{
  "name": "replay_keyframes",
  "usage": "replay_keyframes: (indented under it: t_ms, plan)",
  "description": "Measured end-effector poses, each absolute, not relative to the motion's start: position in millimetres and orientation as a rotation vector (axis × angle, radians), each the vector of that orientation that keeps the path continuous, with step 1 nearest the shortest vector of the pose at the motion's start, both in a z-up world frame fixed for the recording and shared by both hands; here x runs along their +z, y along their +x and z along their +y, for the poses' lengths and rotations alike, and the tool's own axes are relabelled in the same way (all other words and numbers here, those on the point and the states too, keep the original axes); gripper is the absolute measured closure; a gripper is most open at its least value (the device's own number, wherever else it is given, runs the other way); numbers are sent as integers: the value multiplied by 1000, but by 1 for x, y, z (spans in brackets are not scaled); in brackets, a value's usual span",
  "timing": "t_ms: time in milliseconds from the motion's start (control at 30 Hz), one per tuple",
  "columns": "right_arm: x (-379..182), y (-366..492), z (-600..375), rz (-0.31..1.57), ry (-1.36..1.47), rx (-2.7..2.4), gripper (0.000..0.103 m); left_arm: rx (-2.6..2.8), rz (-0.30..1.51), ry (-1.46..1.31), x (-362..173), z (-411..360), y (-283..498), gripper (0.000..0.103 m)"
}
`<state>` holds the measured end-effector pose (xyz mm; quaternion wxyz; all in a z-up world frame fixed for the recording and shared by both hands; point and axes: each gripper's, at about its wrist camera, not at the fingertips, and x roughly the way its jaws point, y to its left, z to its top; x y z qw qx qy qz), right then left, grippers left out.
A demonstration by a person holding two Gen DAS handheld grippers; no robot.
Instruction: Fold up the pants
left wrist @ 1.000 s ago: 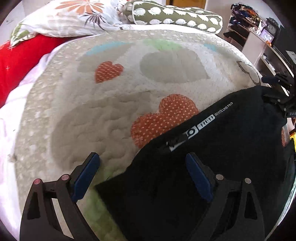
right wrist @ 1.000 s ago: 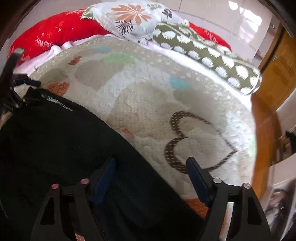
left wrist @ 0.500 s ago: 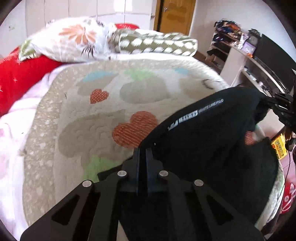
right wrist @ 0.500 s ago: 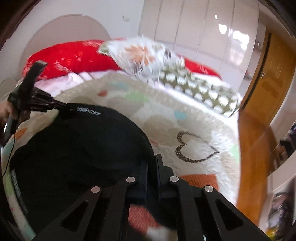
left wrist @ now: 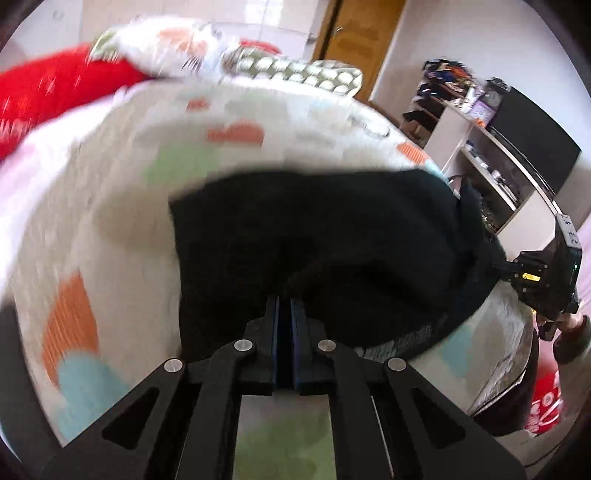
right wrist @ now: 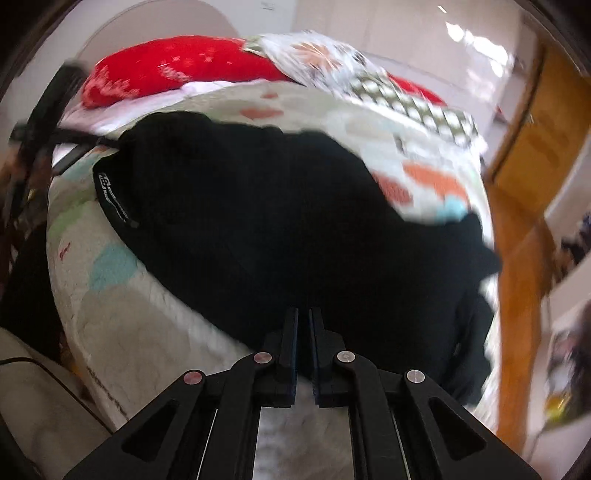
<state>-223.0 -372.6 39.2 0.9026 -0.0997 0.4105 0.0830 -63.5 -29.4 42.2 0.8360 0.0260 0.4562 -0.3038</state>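
Observation:
The black pants (left wrist: 332, 236) hang lifted over the patterned quilt on the bed. My left gripper (left wrist: 284, 302) is shut on a black edge of the pants, held up in the air. My right gripper (right wrist: 303, 317) is shut on another edge of the pants (right wrist: 258, 206). The waistband with white lettering (right wrist: 110, 195) sags toward the quilt at the left of the right wrist view. The right gripper also shows in the left wrist view (left wrist: 546, 280), at the far right, pulling the cloth. Both views are blurred by motion.
The quilt (left wrist: 110, 206) with heart patches covers the bed. Red, floral and green spotted pillows (right wrist: 184, 70) lie at the head. A shelf unit with clutter (left wrist: 480, 122) and a wooden door (left wrist: 354, 33) stand beyond the bed's right side.
Both grippers went from open over the pants to shut on them, then rose and pulled back. The pants lifted off the quilt and now hang stretched between the grippers.

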Motion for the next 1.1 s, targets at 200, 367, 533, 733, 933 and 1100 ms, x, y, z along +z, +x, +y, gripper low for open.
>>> replay_keyframes:
  t_ms: [200, 367, 533, 733, 933, 1100]
  plan:
    - [73, -222, -331, 688, -137, 312, 46, -544, 897, -78, 66, 4, -73, 29]
    - [62, -190, -266, 656, -117, 454, 44, -470, 869, -144, 67, 8, -53, 20]
    - [34, -158, -213, 694, -179, 485, 55, -425, 932, -105, 40, -13, -28, 20]
    - [42, -150, -216, 720, -82, 489, 100, -473, 964, -136, 35, -19, -26, 76]
    - [47, -171, -195, 746, -107, 568, 100, -481, 906, -118, 59, 0, -62, 100]
    - [21, -164, -198, 807, -24, 574, 97, -409, 960, -86, 34, 1, -66, 97]
